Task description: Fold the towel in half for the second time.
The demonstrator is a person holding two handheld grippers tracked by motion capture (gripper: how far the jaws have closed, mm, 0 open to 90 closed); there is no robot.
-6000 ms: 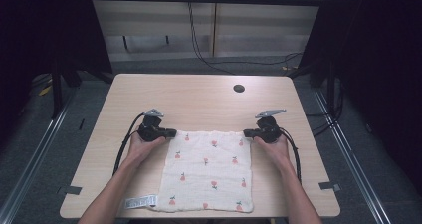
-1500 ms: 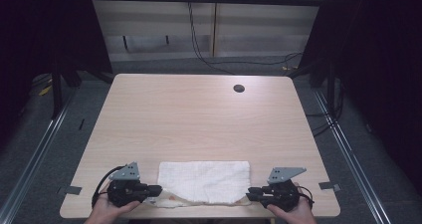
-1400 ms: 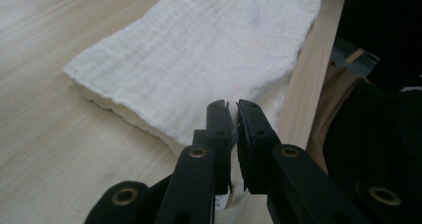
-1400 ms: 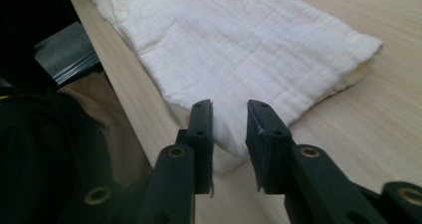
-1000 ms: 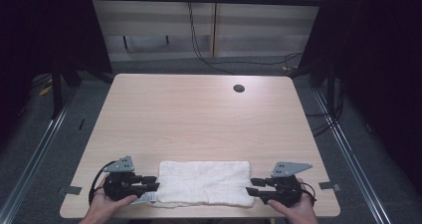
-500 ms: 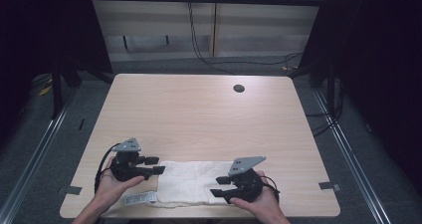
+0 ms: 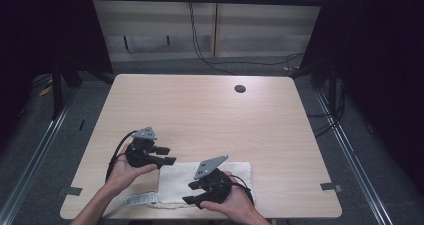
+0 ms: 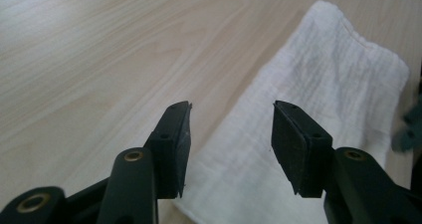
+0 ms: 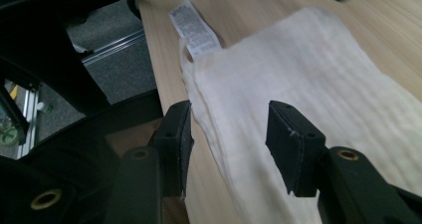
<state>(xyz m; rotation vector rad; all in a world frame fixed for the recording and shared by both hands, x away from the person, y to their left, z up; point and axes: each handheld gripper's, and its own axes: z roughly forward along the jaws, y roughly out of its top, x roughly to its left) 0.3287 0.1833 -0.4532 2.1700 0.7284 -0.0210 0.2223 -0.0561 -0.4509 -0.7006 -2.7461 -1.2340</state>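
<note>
A white cloth (image 7: 175, 180) lies folded into a long strip along the table's front edge, with a printed label (image 7: 140, 200) sticking out at its left end. My left gripper (image 7: 169, 155) hovers open just behind the strip's left end. In the left gripper view the cloth (image 8: 318, 79) lies flat below the left gripper (image 8: 231, 109), whose jaws have just been opening and hold nothing. My right gripper (image 7: 189, 193) points left over the middle of the strip. Its jaws have just been opening too. In the right gripper view the right gripper (image 9: 229, 109) hangs above the cloth (image 9: 308, 69) near the label (image 9: 191, 25), gripping nothing.
The light wooden table (image 7: 200, 115) has a dark round hole (image 7: 240, 89) at its back right. Cables run from both grippers toward the front edge. Dark floor and metal rails (image 7: 30, 165) flank the table.
Both grippers have let go of the strip's ends and opened. The right one has moved left over the cloth's middle; the left has moved back from the front edge.
</note>
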